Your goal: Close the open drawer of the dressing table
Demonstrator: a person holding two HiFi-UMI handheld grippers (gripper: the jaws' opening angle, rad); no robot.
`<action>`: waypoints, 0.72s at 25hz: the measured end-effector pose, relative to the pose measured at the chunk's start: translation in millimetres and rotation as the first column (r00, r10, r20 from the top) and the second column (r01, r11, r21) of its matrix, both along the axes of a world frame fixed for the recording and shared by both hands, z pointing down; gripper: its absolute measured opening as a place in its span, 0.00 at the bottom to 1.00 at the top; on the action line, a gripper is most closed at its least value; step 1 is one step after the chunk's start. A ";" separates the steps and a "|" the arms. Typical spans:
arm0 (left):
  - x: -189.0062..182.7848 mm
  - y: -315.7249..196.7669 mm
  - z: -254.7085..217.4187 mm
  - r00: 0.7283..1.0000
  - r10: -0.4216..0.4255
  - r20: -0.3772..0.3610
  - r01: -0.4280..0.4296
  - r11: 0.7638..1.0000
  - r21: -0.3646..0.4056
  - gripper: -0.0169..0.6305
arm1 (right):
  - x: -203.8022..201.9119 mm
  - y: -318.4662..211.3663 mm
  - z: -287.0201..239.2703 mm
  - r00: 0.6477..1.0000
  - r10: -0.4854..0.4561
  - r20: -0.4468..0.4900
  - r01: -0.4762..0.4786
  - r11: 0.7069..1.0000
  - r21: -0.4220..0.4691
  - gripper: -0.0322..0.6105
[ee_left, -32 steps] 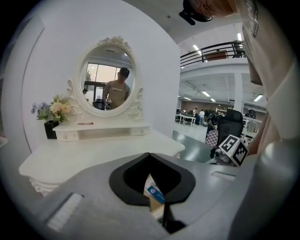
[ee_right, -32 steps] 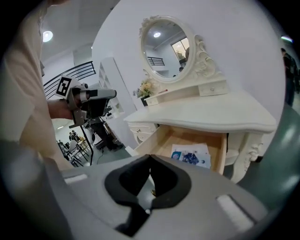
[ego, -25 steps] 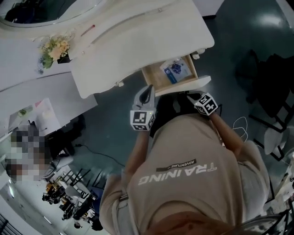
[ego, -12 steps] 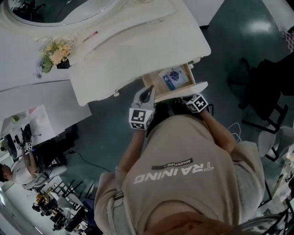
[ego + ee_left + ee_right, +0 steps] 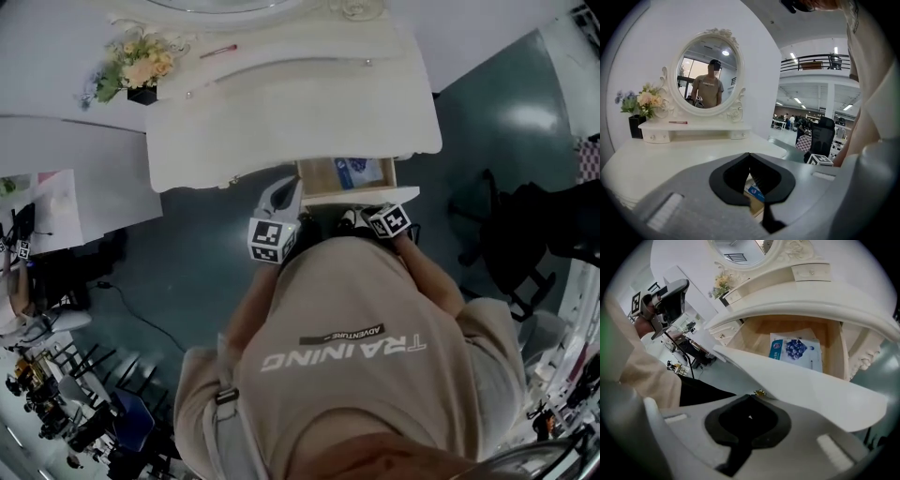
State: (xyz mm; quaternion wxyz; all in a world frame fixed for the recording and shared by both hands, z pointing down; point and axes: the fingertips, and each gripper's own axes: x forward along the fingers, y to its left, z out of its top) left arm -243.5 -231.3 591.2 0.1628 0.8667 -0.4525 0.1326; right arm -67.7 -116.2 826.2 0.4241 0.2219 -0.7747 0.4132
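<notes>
Drawer (image 5: 317, 174) half hidden under tabletop (image 5: 281, 122) — R gripper (image 5: 751, 397) closed at front.

A: The drawer (image 5: 323, 178) juts out from under the counter's (image 5: 291, 112) front edge, right of centre, with a packet (image 5: 364, 172) lying inside, toward its right side.

B: And at the back, the flowers (image 5: 141, 67) stand far left, the mirror (image 5: 707, 75) behind the middle.

A: The left gripper (image 5: 286, 187) is just off the drawer's left corner. The right gripper (image 5: 751, 398) is at the drawer front, right by its knob (image 5: 759, 393).
</notes>
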 end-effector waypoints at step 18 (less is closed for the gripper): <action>-27.1 -67.4 -8.2 1.000 0.022 0.000 -0.022 1.000 0.012 0.03 | 0.0 -111.5 5.9 0.972 0.233 -0.044 -0.233 0.973 0.005 0.05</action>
